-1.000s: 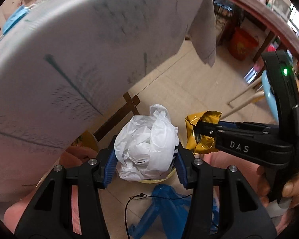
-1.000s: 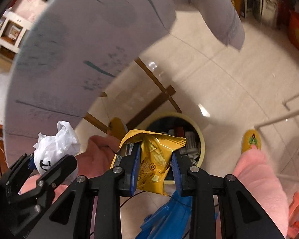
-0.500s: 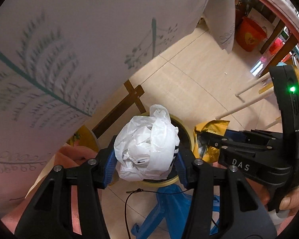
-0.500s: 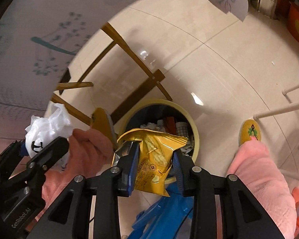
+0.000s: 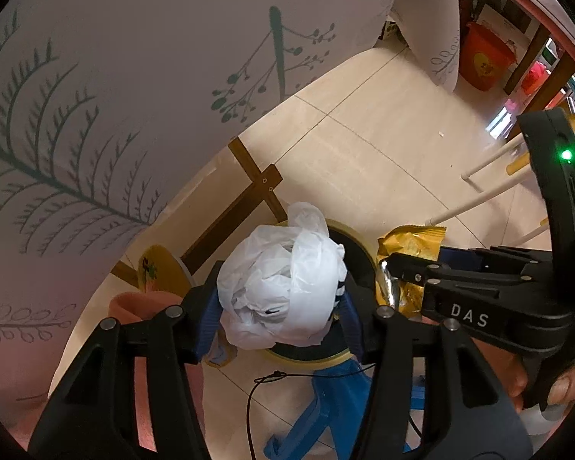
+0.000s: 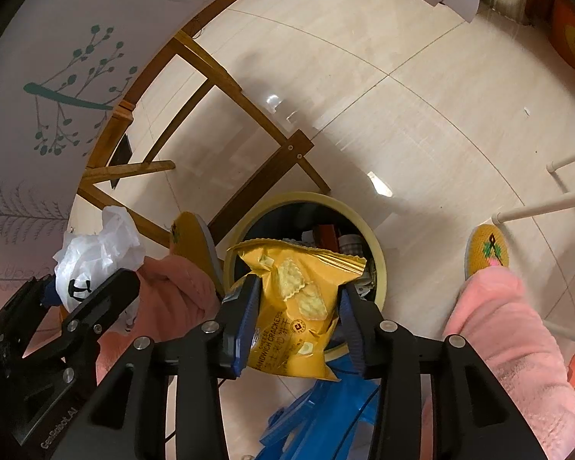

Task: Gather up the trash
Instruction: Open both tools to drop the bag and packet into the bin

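The floor [image 6: 421,122] was of glossy beige tiles with thin grout lines. Standing directly on it were a round yellow-rimmed waste bin [image 6: 379,253] holding mixed rubbish, the crossed wooden table legs [image 6: 272,161] just beside the bin, a blue plastic stool [image 5: 318,402] near the bin, and white tubular legs [image 6: 548,207] well apart to the right. Two yellow embroidered slippers [image 6: 487,249] rested on the tiles on either side of the bin, and an orange-red bucket [image 5: 483,57] stood at the far edge.

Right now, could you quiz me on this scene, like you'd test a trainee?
1. True or false: the left gripper holds a crumpled white plastic bag.
2. What does the right gripper grip?
   A. yellow cracker packet
   B. glass bottle
   C. spoon
3. Fill in: below both grippers stands a round ____ with a yellow rim, already holding rubbish.

Key: 1 true; 2 A; 3 bin.
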Tool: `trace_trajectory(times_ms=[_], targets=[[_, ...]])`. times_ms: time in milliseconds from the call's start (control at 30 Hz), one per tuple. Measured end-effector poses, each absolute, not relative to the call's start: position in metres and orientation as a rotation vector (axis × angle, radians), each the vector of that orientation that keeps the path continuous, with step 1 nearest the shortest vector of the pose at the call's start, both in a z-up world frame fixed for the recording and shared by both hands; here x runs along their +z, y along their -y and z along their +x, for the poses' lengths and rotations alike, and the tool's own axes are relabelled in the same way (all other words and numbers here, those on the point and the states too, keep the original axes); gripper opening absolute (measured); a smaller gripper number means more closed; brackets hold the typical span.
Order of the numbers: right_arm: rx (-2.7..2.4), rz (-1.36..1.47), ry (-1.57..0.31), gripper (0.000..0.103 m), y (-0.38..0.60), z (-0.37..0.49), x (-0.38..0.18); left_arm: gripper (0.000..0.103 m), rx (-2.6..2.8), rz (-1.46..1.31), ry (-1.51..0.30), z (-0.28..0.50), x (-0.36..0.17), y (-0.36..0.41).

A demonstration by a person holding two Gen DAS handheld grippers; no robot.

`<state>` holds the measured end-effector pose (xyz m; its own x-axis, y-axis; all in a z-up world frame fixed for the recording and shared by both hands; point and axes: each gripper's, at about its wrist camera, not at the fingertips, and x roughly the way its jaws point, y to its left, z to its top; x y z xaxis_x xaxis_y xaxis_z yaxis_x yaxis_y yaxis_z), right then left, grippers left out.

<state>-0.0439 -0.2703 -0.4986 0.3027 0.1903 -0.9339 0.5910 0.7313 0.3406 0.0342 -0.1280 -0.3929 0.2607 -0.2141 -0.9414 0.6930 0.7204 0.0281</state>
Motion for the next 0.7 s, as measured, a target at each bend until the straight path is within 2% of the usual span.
trace_trajectory(times_ms=[167, 700], targets=[[-0.302, 0.779, -1.255, 0.05, 0.2732, -0.0445, -0.5019, 0.054, -0.657, 0.495, -1.158, 0.0333, -0.3942, 0.1294], [-0.314, 0.795, -1.246, 0.054, 0.2745, -0.0443, -0.5015, 0.062, -0.655, 0.525, -1.193, 0.0298, -0.3988, 0.1258]])
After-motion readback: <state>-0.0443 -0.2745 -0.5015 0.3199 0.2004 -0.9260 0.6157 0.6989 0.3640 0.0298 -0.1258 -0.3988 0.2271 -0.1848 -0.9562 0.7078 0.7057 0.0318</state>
